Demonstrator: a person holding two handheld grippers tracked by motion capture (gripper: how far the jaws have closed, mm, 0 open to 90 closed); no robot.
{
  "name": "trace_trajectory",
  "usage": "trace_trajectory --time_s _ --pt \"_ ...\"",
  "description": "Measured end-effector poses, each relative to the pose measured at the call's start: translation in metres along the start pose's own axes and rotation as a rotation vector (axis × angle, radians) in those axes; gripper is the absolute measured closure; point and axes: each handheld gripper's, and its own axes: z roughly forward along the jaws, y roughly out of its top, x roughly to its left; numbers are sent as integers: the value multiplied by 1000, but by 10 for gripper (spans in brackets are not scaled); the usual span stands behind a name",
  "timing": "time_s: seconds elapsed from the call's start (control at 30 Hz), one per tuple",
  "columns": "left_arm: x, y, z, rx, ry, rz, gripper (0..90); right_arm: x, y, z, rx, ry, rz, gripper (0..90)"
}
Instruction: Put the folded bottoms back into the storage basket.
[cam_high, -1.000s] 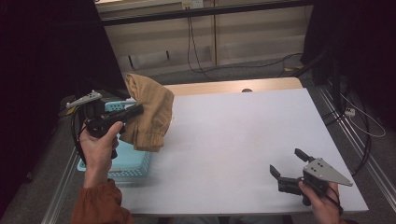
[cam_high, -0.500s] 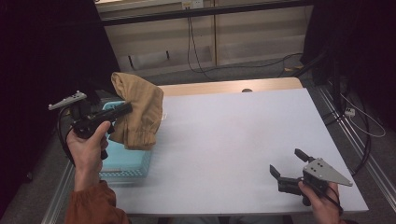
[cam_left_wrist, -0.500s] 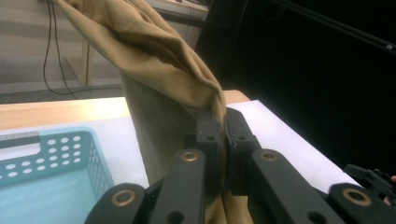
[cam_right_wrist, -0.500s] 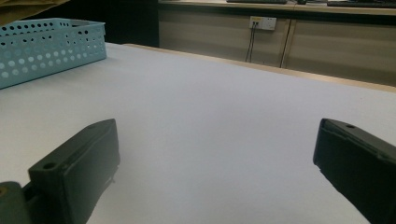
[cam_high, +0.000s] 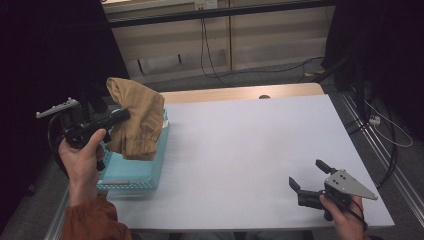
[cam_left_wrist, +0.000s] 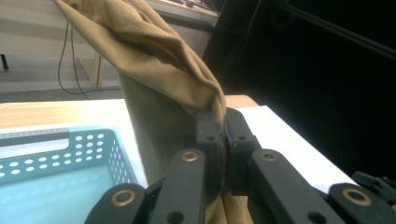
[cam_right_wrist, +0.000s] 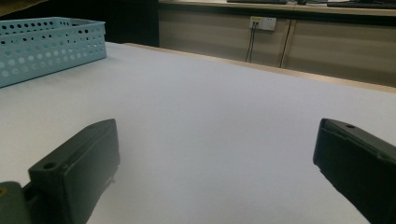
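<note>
Left gripper (cam_high: 120, 116), at the frame's left, pinches the tan cloth (cam_high: 137, 120) by one fold above the blue basket (cam_high: 135, 175); that thin hold may slip. Right gripper (cam_high: 307, 181) gapes empty, lower right.

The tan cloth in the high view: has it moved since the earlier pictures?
Yes. The tan cloth, clamped in the left gripper, has shifted left and toward the table's far edge, judged against the blue basket.
</note>
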Motion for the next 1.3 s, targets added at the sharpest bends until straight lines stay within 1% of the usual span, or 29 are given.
trace_trajectory --time_s 0.07,0.13,0.17,0.23,0.27,0.37,0.4,0.43,0.47,0.5,0.53,0.57,0.67,0.73,0.77,0.8,0.83,0.87,0.93,0.97,1.0,1.07,1.2,1.23,1.27,1.3 --pt "3 0 -4 -12 16 3 870 0 0 0 3 1 -5 4" --pt "5 0 -5 -13 14 -3 870 0 0 1 3 2 -4 4" --pt "9 -1 -7 -10 24 0 870 0 0 1 6 4 -5 5" --pt "12 -1 -9 -12 29 -14 870 1 -1 1 8 4 -4 5" --pt "13 -2 -9 -11 28 -14 870 0 0 2 8 4 -4 6" --pt "17 -5 -8 16 33 -12 870 0 -1 1 7 -3 1 4" --pt "18 -6 -7 15 30 -27 870 -1 0 1 6 -6 6 4" --pt "22 -7 -7 20 24 -30 870 -1 0 1 5 -6 8 4" --pt "25 -8 -7 16 17 -45 870 -1 -1 1 6 -5 6 4" --pt "30 -9 -7 15 14 -51 870 0 -1 1 7 -4 5 4" --pt "32 -10 -7 25 17 -54 870 0 -1 1 7 -4 2 4" --pt "36 -11 -7 32 29 -53 870 0 -1 1 6 -4 2 4" --pt "44 -15 -6 45 38 -73 870 0 -1 1 6 -3 4 3" --pt "45 -16 -6 53 45 -72 870 0 -1 1 7 -2 2 3" --pt "47 -18 -4 60 57 -81 870 1 -1 1 6 -1 0 4" --pt "49 -19 -4 65 60 -78 870 1 -1 1 6 0 0 3" --pt "51 -21 -2 76 78 -85 870 1 -1 1 6 0 0 3" --pt "52 -22 -1 79 87 -81 870 1 -1 1 6 1 -2 4" --pt "54 -25 1 90 81 -93 870 1 -1 1 10 1 -2 4" --pt "54 -26 1 91 86 -96 870 1 -1 1 14 2 -6 3" --pt "55 -26 2 98 85 -90 870 1 -1 1 17 4 -8 3" --pt "56 -27 2 94 76 -98 870 2 -1 1 18 5 -7 3" --pt "57 -28 5 112 72 -90 870 1 -1 2 18 1 -6 3" --pt "58 -29 7 112 65 -98 870 1 -1 2 18 1 -7 3" --pt "58 -30 7 117 66 -106 870 1 -1 2 21 0 -8 3" --pt "57 -30 8 124 69 -101 870 1 -2 2 23 0 -8 3"
